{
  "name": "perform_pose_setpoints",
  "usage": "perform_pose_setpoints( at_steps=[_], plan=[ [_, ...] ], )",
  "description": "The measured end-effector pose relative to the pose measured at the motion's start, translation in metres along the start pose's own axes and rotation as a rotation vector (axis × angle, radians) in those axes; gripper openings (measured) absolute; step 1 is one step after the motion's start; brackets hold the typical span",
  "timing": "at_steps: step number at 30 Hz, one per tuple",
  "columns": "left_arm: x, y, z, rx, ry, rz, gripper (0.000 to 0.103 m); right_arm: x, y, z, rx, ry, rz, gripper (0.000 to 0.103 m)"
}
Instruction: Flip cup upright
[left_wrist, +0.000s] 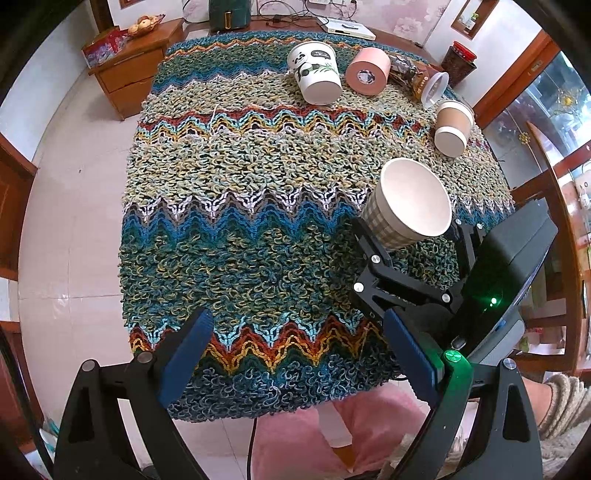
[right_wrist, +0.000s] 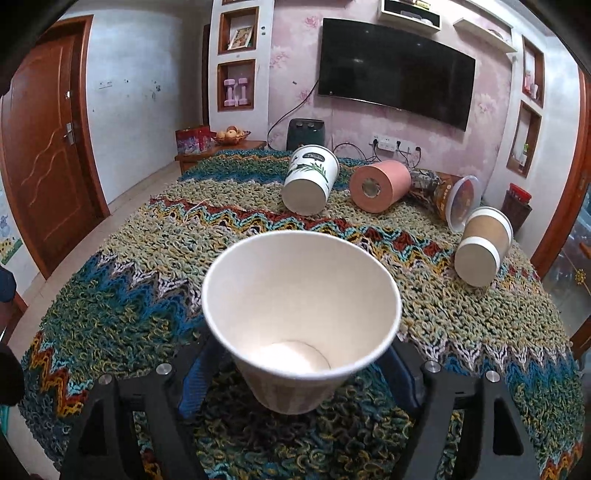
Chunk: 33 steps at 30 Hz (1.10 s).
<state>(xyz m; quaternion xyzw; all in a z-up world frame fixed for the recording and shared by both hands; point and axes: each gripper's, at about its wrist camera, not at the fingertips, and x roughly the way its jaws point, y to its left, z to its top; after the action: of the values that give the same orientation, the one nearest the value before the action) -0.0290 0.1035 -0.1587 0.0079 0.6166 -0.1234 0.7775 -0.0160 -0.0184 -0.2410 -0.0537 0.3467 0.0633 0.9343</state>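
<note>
A checked paper cup (left_wrist: 406, 206) with a white inside is held in my right gripper (left_wrist: 410, 236), mouth up and tilted, just above the knitted cloth (left_wrist: 240, 236). In the right wrist view the cup (right_wrist: 301, 314) fills the middle, and my right gripper (right_wrist: 299, 373) is shut on its lower wall, one blue pad on each side. My left gripper (left_wrist: 299, 354) is open and empty over the near edge of the table, left of the cup.
A panda cup (left_wrist: 316, 72), a pink tape roll (left_wrist: 367, 72), a clear-lidded snack can (left_wrist: 424, 83) and a brown paper cup (left_wrist: 452, 127) lie on their sides at the far end. The cloth's edges drop to tiled floor (left_wrist: 74, 240).
</note>
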Motion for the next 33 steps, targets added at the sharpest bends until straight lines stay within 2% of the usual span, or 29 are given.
perform_pose_setpoints(
  at_steps=[6,21,33],
  plan=[
    [-0.002,-0.006,-0.001,0.000,-0.008,0.005,0.095,-0.009,-0.008,-0.005,0.014,0.002,-0.004,0.080],
    [-0.034,-0.034,0.008,0.010,-0.059,0.008,0.095,-0.064,-0.027,-0.005,-0.017,0.065,0.029,0.080],
    [-0.076,-0.053,0.020,-0.007,-0.116,0.031,0.095,-0.104,-0.051,0.034,-0.008,0.189,0.012,0.080]
  ],
)
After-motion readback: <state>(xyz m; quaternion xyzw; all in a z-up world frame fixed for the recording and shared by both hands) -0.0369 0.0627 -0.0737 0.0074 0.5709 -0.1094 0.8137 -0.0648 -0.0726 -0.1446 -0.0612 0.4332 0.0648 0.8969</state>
